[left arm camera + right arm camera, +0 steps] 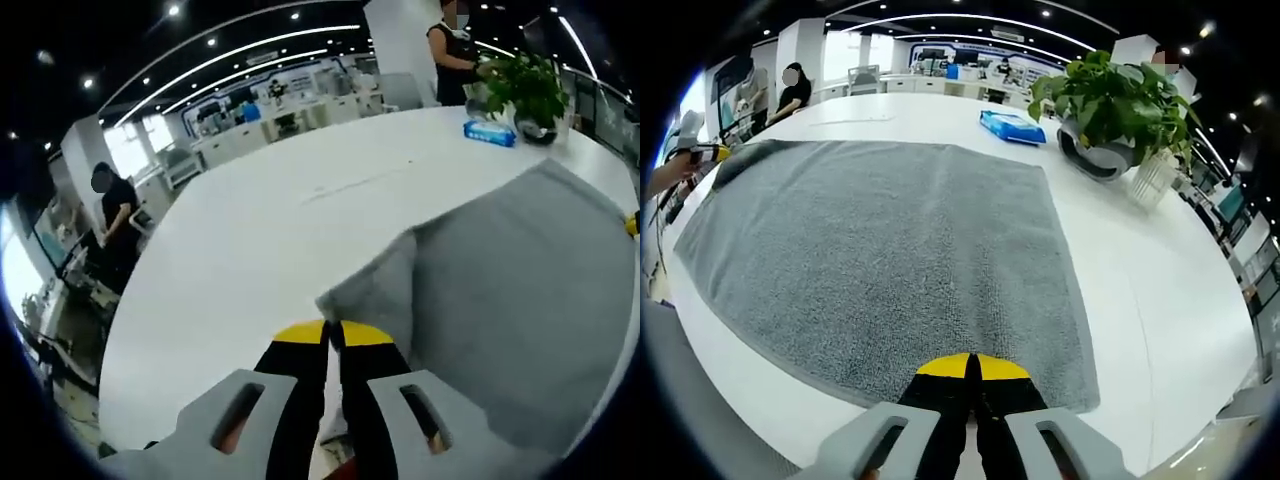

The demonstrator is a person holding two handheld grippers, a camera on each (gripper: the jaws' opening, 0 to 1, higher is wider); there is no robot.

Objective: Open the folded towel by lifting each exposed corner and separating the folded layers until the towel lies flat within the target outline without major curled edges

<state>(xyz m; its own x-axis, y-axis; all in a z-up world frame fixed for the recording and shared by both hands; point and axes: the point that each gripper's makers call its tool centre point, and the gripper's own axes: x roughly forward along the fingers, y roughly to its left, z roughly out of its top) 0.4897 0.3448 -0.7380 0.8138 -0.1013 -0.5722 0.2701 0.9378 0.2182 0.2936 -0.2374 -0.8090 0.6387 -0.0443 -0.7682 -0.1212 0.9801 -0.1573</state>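
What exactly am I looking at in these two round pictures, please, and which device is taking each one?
A person holds a two-jaw gripper in each hand, and a fisheye camera rides on each. In the left gripper view, the left gripper has its yellow-tipped jaws shut on a lifted corner of the grey towel. In the right gripper view, the right gripper sits with jaws together at the near edge of the towel, which is spread across the white table; whether it grips the towel is unclear. A potted plant and a blue packet stand beyond.
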